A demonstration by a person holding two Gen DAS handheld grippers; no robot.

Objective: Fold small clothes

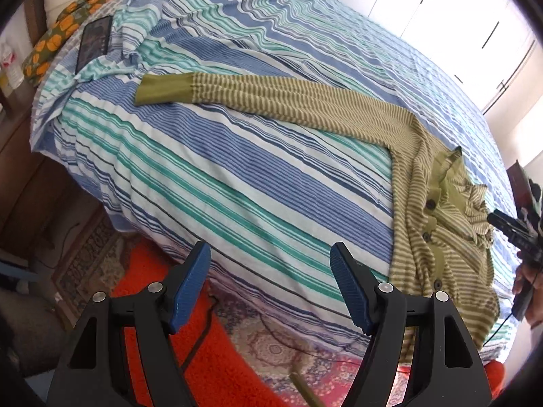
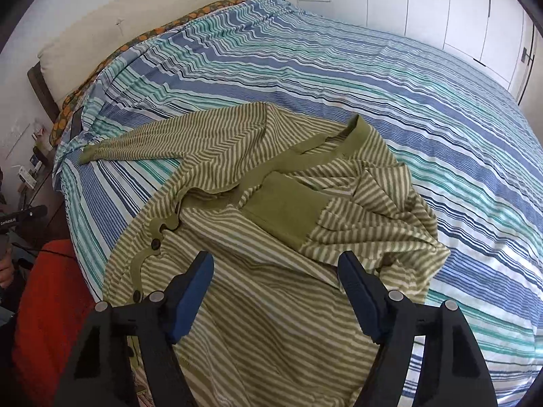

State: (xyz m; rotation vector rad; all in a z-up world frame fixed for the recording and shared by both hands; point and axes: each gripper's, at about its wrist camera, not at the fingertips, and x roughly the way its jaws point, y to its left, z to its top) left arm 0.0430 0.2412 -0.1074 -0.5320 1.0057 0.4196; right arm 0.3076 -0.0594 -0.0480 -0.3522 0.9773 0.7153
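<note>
A green and cream striped cardigan (image 1: 437, 203) with dark buttons lies on the striped bed. Its left sleeve (image 1: 271, 98) stretches flat toward the headboard, ending in a plain green cuff (image 1: 163, 90). In the right wrist view the cardigan (image 2: 258, 237) lies face up, with the right sleeve folded over the chest and its cuff (image 2: 288, 213) on top. My left gripper (image 1: 271, 264) is open and empty, above the bed's near edge, left of the cardigan. My right gripper (image 2: 275, 271) is open and empty, just above the cardigan's body. The right gripper also shows in the left wrist view (image 1: 509, 227).
The bed has a blue, teal and white striped cover (image 1: 237, 186). A dark phone (image 1: 95, 40) lies near the orange-patterned pillow (image 1: 57, 34). A red patterned rug (image 1: 220, 356) covers the floor beside the bed. White wardrobe doors (image 2: 441, 6) stand behind. A cream headboard (image 2: 135, 20) is at left.
</note>
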